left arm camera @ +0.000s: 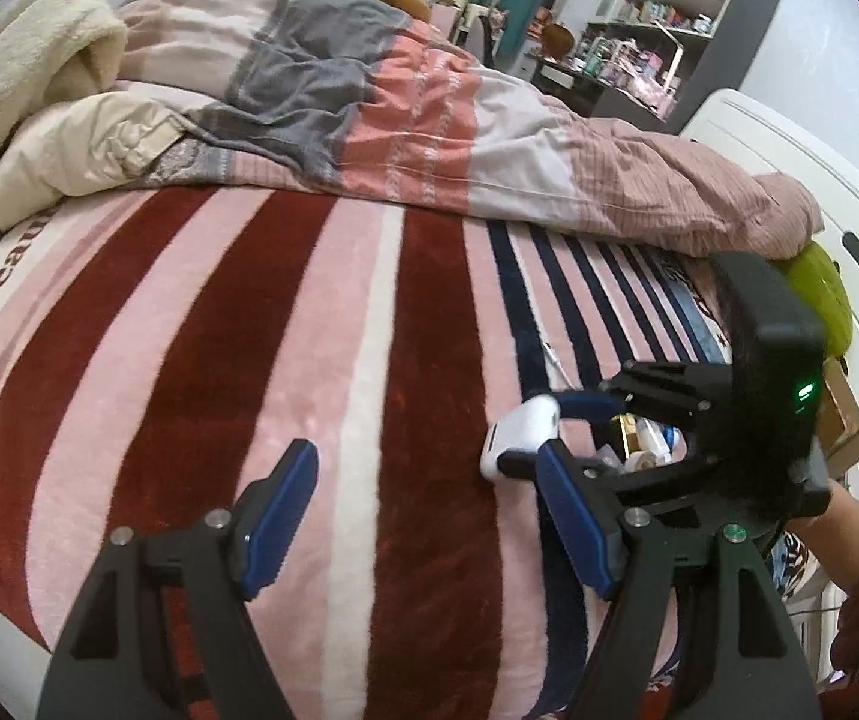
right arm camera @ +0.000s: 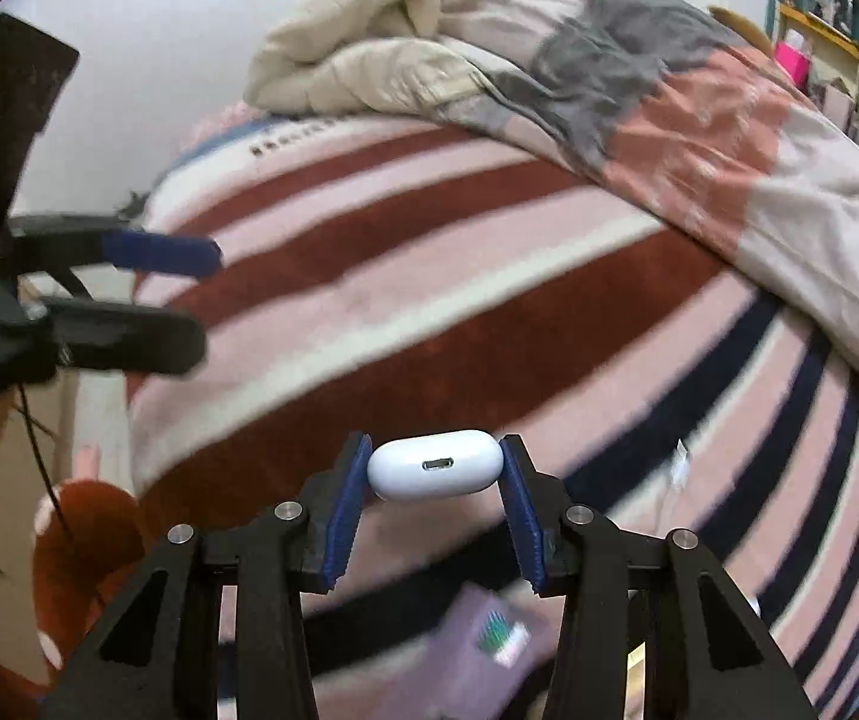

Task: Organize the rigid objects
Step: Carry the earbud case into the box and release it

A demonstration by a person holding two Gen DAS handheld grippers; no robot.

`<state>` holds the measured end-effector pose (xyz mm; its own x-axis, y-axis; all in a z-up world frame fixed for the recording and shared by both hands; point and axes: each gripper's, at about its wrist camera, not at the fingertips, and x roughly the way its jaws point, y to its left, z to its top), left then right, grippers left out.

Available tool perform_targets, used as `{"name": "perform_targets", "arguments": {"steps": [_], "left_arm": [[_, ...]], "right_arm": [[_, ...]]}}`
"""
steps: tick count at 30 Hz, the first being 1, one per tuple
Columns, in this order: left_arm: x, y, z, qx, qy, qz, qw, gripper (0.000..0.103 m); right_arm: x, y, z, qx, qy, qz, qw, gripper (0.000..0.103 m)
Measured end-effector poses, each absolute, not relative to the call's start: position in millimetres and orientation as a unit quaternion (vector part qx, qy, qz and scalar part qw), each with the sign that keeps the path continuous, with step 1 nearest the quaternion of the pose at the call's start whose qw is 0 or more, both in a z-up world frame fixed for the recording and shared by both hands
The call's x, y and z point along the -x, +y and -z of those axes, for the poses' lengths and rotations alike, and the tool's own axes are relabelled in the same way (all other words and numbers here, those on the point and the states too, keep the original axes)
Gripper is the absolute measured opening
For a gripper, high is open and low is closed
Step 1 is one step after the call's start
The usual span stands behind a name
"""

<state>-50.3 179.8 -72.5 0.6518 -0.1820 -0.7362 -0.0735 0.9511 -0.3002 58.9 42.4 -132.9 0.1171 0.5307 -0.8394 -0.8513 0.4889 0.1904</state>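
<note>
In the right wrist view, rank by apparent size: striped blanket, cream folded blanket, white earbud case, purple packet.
1. striped blanket
2. cream folded blanket
3. purple packet, blurred and partly hidden
4. white earbud case, clamped in the right gripper; near the lens, so it looks oversized.

One earbud case (right arm camera: 435, 464), two claws (right arm camera: 434, 501).
</note>
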Motion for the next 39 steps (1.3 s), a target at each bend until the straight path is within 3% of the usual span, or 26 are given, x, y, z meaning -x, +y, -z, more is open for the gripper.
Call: {"name": "perform_targets", "arguments": {"steps": [4, 8, 15, 23, 27, 29, 31, 39], "left_arm": [[55, 181, 78, 0.148, 0.426, 0.025, 0.892, 0.072], [54, 182, 82, 0.146, 0.433, 0.022, 0.889, 0.072], [56, 179, 76, 0.154, 0.436, 0.036, 0.886, 0.072], [40, 121, 17, 0.144, 0.411, 0.136, 0.890, 0.071], [24, 74, -13, 0.132, 0.399, 0.203, 0.884, 0.056], [12, 44, -26, 0.128, 0.396, 0.244, 0.876, 0.038], [1, 14, -35, 0.121, 0.395, 0.279, 0.867, 0.029], [-60, -124, -32, 0.059, 0.436, 0.358, 0.824, 0.029]], "right_arm": [[-55, 54, 158, 0.196, 0.504, -0.477, 0.693, 0.040], [-49, 48, 170, 0.214, 0.511, -0.460, 0.694, 0.048], [-39, 48, 166, 0.266, 0.490, -0.467, 0.686, 0.039], [-24, 17, 78, 0.198, 0.412, -0.500, 0.735, 0.039], [-10, -21, 20, 0.171, 0.360, -0.493, 0.773, 0.039], [-6, -48, -1, 0.163, 0.342, -0.477, 0.793, 0.039], [-5, -71, -13, 0.155, 0.337, -0.462, 0.806, 0.039], [-32, -195, -24, 0.125, 0.364, -0.354, 0.852, 0.039]]}}
